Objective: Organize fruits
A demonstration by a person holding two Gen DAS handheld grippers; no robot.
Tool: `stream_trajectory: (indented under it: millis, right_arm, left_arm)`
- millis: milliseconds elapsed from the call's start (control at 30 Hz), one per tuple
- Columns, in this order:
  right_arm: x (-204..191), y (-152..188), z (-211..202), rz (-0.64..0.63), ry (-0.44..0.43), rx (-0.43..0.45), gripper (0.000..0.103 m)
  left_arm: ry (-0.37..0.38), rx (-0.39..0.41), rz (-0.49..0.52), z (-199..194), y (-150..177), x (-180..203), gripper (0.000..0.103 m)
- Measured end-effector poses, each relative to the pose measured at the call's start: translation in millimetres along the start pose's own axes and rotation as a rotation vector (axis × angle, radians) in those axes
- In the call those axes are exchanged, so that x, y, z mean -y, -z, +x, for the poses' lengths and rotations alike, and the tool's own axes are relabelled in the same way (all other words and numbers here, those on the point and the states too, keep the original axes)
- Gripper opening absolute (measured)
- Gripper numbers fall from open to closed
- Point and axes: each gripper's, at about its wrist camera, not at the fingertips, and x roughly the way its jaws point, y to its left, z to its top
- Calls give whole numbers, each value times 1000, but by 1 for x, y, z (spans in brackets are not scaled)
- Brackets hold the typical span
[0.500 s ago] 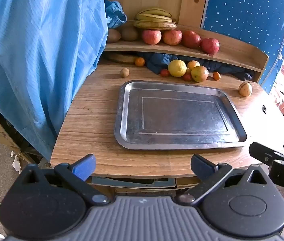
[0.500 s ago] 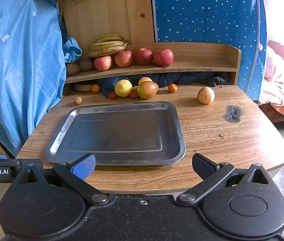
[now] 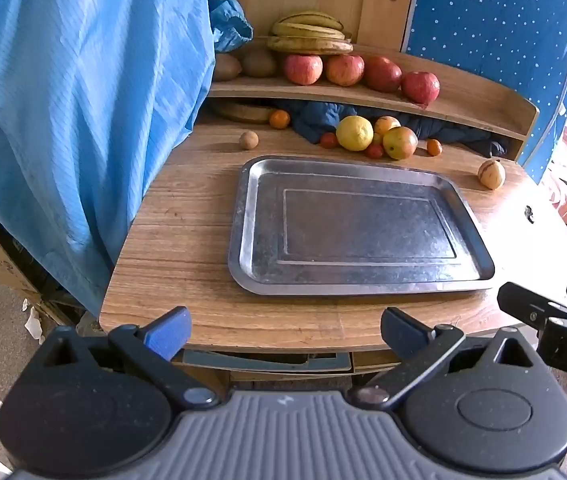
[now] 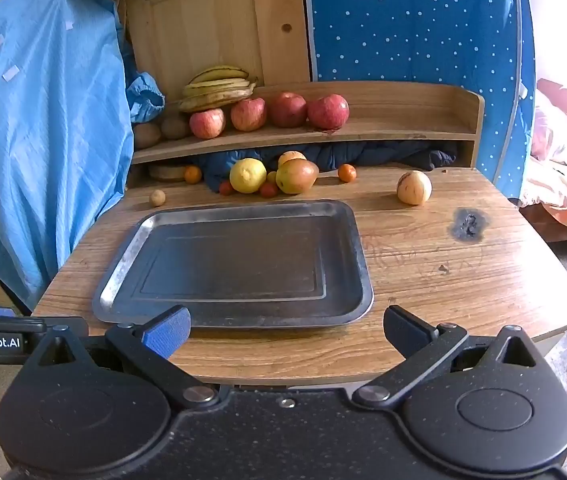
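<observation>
**Fruit ranged behind a bare metal tray, both claws spread wide**

A dull grey metal tray (image 4: 239, 264) with a raised rim and a stamped inner rectangle is seen at the centre of the wooden table (image 4: 443, 280). Behind it, toward the upper middle of the right wrist view, a cluster is gathered: a yellow lemon (image 4: 247, 175), a green-red mango (image 4: 296, 176) touching an orange fruit (image 4: 291, 157) behind it, and 2 small red fruits (image 4: 269, 189) tucked at their base. A small orange (image 4: 347, 172) is placed just right of the cluster, another (image 4: 193, 174) to its left, and a small brown round fruit (image 4: 157, 198) lies apart at the left. A pale striped fruit (image 4: 414, 187) is set alone at the upper right. On the shelf (image 4: 403, 128) above, 4 red apples (image 4: 288, 109) are lined up, with bananas (image 4: 217, 88) stacked behind and 2 brown fruits (image 4: 173, 127) at the left end.

The left gripper (image 3: 285, 330) and right gripper (image 4: 286, 330) are held at the near edge, jaws spread wide, with nothing between them.
</observation>
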Motion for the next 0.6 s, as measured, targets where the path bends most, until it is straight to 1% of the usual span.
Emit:
stream_trajectory:
  millis: [67,100,600]
  right_arm:
    - [1,-1,0,1,1,-1,102]
    - [-6,3,0,0,0,-1,102]
    - [-1,1,8,4,-11,-12,102]
  left_arm:
    - [0,-1,0,0,0,0,103]
    - [0,-1,0,0,0,0,103]
    - [-4,-10,-1,5,7,-2,103]
